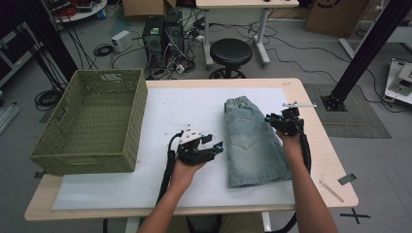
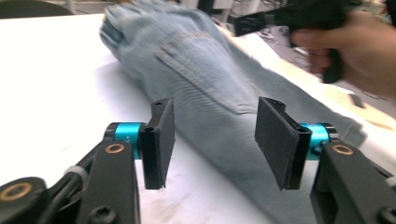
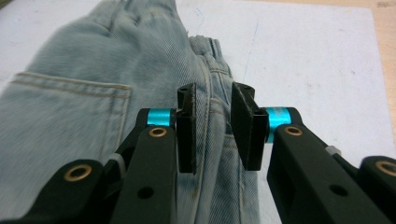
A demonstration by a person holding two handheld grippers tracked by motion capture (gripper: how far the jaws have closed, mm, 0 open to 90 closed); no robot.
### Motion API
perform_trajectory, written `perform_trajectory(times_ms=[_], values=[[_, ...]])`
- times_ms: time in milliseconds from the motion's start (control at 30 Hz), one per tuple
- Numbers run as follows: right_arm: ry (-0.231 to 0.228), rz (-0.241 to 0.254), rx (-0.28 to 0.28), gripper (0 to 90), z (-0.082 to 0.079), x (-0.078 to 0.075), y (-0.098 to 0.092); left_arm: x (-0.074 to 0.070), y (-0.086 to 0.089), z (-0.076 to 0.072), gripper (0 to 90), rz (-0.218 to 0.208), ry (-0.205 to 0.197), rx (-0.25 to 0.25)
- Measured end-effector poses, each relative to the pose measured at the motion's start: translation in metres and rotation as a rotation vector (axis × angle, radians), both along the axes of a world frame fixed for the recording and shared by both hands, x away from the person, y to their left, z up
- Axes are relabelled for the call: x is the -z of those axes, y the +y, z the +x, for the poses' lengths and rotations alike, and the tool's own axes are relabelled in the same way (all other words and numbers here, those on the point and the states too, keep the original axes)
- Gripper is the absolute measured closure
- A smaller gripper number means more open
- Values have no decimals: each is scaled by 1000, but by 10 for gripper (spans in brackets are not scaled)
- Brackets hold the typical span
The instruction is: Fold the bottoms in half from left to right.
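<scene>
Folded light-blue denim shorts point(image 1: 252, 143) lie on the white mat point(image 1: 184, 107), waistband toward the far side. My left gripper point(image 1: 216, 144) hovers just off the shorts' left edge, low over the mat. In the left gripper view its jaws point(image 2: 215, 121) stand open, with the denim point(image 2: 201, 60) and its back pocket lying beyond them and nothing pinched. My right gripper point(image 1: 268, 118) sits at the shorts' upper right edge. In the right gripper view its jaws point(image 3: 214, 112) stand slightly apart over the side seam of the shorts point(image 3: 70, 93), and the pads do not press on the cloth.
A green woven basket point(image 1: 85, 162) stands on the table's left part, empty inside. The wooden table edge point(image 1: 335, 160) runs close to my right forearm. A black stool point(image 1: 231, 51) and cables sit on the floor beyond the table.
</scene>
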State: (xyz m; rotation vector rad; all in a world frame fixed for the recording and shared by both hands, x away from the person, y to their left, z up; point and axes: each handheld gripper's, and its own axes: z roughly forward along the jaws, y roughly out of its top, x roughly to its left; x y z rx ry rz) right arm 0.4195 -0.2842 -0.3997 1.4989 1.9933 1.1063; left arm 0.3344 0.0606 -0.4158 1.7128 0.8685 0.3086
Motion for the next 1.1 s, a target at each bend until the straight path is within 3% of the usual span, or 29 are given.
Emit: perform_trajectory(times_ms=[100,233,467,633,800,967,1033,1100], values=[[-22,23,0,653,-11,-1,-9,2,13,2,398,-3,-5,-37],[-30,5,-17,619,-29,0,-20,5,28,3,308,2,-15,-84],[-29,-53,-96,580,-67,13,-34,10,48,2,307,8,-25,-118],[-7,-98,-156,602,-87,22,-31,10,56,1,306,10,-14,-127],[27,-123,-189,612,-93,30,-20,9,57,0,306,9,-18,-128],[77,-190,-192,566,-90,40,-9,9,57,0,307,11,-22,-124],[100,-184,-189,545,-89,44,-8,9,58,-1,307,12,-19,-122],[81,-150,-191,545,-92,41,-11,9,58,-1,307,12,-19,-125]])
